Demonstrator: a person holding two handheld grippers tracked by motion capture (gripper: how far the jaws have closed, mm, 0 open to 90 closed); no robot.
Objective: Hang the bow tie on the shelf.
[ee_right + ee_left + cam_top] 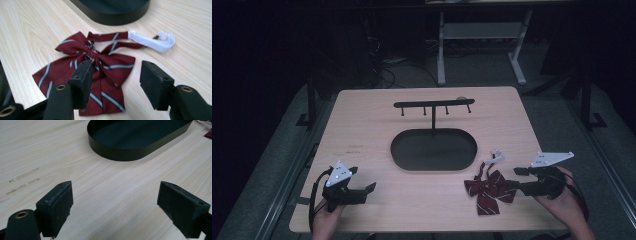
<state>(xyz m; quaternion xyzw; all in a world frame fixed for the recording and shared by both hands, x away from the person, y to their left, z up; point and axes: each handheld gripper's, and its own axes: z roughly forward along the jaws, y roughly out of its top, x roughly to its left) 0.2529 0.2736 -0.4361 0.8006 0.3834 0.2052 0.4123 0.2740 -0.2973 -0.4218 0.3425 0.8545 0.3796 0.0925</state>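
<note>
Black pads of the right tool (113, 83) stand spread wide, released, straddling the near lobe of the maroon striped bow tie (92, 72); nothing is pinched yet. Seen from the high view, that bow tie (488, 192) lies flat on the table (362, 125), just off the near right end of the oval black tray (433, 149), with its white clasp strap (495, 156) trailing back toward the tray's rim. The right tool (515, 178) sits just to the side of the bow tie away from the tray, and the left tool (362, 181) rests well off the tray's opposite end, its jaws also apart and holding nothing, with bare wood between them in the left gripper view. A hook stand (433, 106) rises from the tray's far edge.

Judging by the reach, the next move is a grasp on the fabric. The cloth is thin and lies flat on the wood, so pads closing too high may slide over it and come up empty. Pinching one loose lobe instead of the knot could let the bow droop and twist, and the dangling white clasp strap might catch on the tray's rim while being carried over it.
</note>
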